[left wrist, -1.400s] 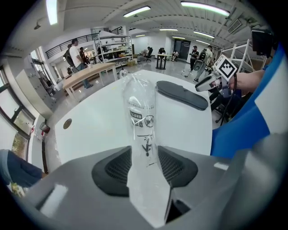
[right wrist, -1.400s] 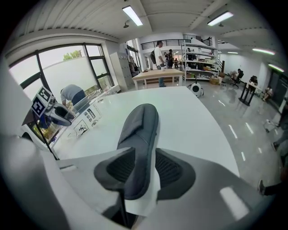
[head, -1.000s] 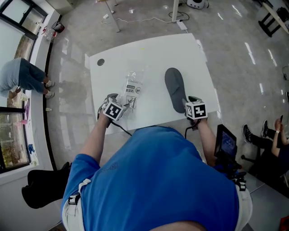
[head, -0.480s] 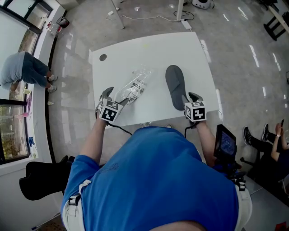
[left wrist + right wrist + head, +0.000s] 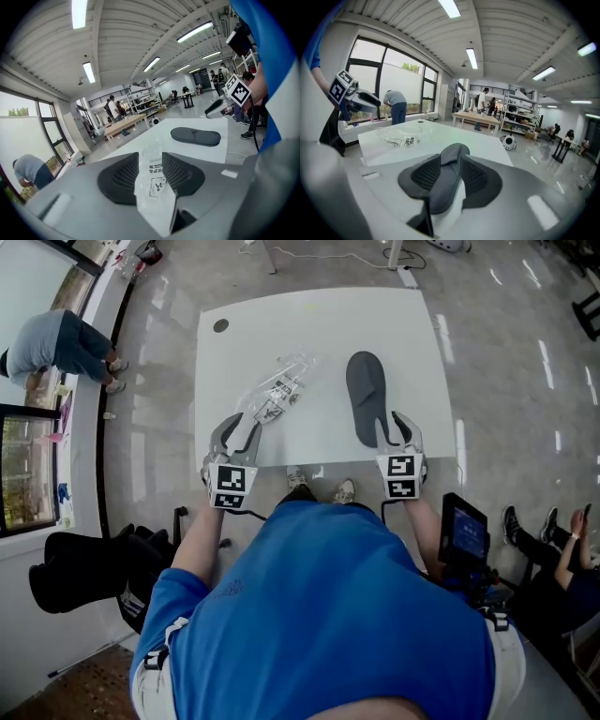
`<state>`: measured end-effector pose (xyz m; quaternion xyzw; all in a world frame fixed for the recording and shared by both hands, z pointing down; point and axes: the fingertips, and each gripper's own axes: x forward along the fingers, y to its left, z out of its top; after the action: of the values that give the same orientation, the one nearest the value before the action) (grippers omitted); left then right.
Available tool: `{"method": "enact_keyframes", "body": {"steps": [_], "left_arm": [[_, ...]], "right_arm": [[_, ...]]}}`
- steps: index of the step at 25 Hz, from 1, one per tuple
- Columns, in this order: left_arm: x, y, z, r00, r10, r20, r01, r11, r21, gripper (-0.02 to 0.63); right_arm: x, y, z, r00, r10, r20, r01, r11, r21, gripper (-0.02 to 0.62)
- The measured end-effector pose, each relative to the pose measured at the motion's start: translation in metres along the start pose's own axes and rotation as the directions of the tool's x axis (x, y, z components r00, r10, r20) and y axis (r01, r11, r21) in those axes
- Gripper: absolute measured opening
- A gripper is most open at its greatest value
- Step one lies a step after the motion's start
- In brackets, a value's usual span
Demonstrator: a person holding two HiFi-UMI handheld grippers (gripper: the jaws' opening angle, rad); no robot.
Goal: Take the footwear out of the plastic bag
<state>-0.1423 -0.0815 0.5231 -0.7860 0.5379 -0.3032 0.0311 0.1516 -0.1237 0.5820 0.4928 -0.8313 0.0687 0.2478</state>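
- The grey slipper [image 5: 366, 395] is out of the bag and laid on the white desk [image 5: 319, 324]. Its near end is clamped in the right gripper's [image 5: 394, 426] jaws.
- The clear plastic bag [image 5: 278, 395] is laid flat just beside it.
- The left gripper's [image 5: 237, 427] jaws have just been closing but are held apart with nothing pinched. The bag is seen through the gap.
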Motion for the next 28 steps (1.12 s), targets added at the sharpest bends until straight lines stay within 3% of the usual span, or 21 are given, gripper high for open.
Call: {"method": "enact_keyframes", "body": {"steps": [3, 8, 15, 23, 28], "left_arm": [[-0.019, -0.017, -0.001, 0.999, 0.03, 0.011, -0.03, 1.0, -0.004, 0.107], [-0.055, -0.033, -0.012, 0.997, 0.066, 0.049, -0.065, 0.998, -0.027, 0.008], [-0.041, -0.059, -0.003, 0.995, 0.046, 0.088, -0.039, 0.997, -0.072, 0.006], [-0.103, -0.099, -0.009, 0.986, -0.047, 0.159, 0.065, 0.991, -0.113, 0.008], [-0.12, -0.115, -0.007, 0.978, -0.088, 0.19, 0.11, 0.988, -0.109, 0.008]], "right_arm": [[-0.007, 0.016, 0.006, 0.999, 0.033, 0.042, -0.031, 0.998, -0.049, 0.13], [-0.032, 0.053, 0.008, 0.997, 0.049, 0.06, -0.048, 0.998, -0.031, 0.129], [-0.044, 0.064, 0.024, 0.993, 0.079, 0.087, -0.081, 0.997, 0.011, 0.114], [-0.12, 0.131, 0.008, 0.996, 0.058, 0.071, -0.063, 0.995, 0.074, 0.011], [-0.146, 0.155, 0.001, 0.995, 0.065, 0.073, -0.073, 0.99, 0.121, 0.003]]}}
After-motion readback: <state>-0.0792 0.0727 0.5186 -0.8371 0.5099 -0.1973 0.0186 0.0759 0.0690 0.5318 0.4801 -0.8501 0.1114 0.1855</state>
